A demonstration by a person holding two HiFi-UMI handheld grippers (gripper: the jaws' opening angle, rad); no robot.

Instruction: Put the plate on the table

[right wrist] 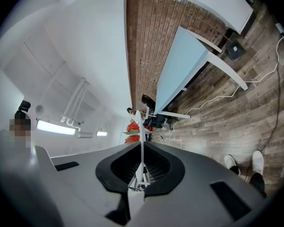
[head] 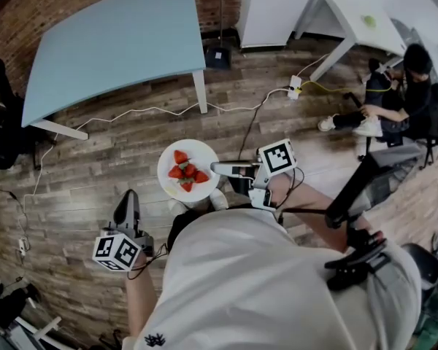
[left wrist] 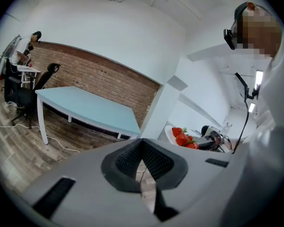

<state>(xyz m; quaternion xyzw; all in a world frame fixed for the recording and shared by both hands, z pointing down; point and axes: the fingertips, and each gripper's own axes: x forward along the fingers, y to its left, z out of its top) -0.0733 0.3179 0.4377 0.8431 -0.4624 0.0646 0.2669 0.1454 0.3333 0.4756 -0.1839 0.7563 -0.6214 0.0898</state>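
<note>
A white plate [head: 197, 155] carrying several red strawberries [head: 187, 172] hangs level over the wood floor in front of me. My right gripper [head: 220, 168] is shut on its right rim. In the right gripper view the plate [right wrist: 141, 136] shows edge-on between the pads, with the strawberries [right wrist: 132, 128] beyond. The light blue table [head: 109, 42] stands further ahead to the left, its top bare. My left gripper [head: 127, 208] is low at the left, shut and holding nothing. The left gripper view shows the table [left wrist: 90, 109] and the plate [left wrist: 170, 133] off to the right.
White cables [head: 153, 111] and a power strip [head: 295, 87] lie on the floor between me and the table. A white desk [head: 350, 9] stands at the back right, with a seated person [head: 394, 97] beside it. Dark chairs [head: 0, 130] crowd the left edge.
</note>
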